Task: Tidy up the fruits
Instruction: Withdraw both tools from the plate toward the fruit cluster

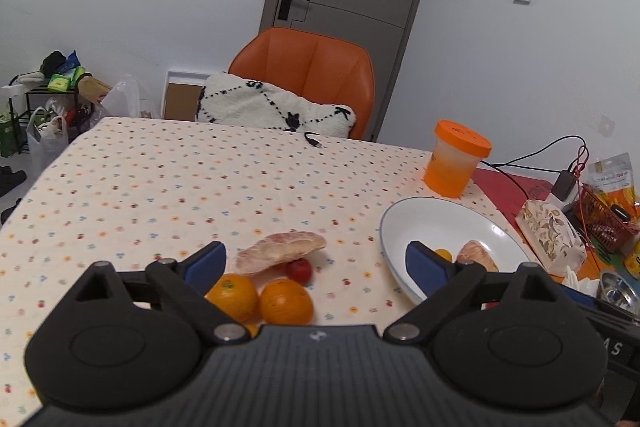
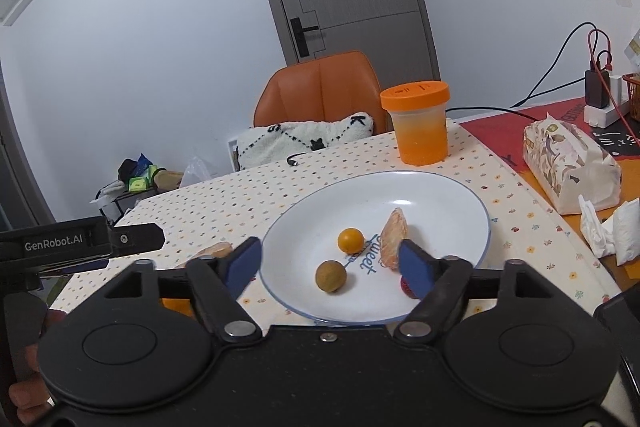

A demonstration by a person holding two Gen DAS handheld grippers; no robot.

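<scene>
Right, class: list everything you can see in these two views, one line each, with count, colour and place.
Plate: one, white, right on table.
Small round fruit: one, yellow, on plate.
Brownish round fruit: one, on plate.
Peeled citrus segments: two, pinkish; one on plate, one on cloth.
Small red fruit: one on cloth; another partly hidden on plate.
Oranges: two, orange, on cloth.
Lidded cup: one, orange, behind plate.
Tissue pack: one, patterned, far right.
Chair: one, orange, holding white cushion.
Left hand-held gripper: black, blue pads, open.
Right hand-held gripper: same, open.
</scene>
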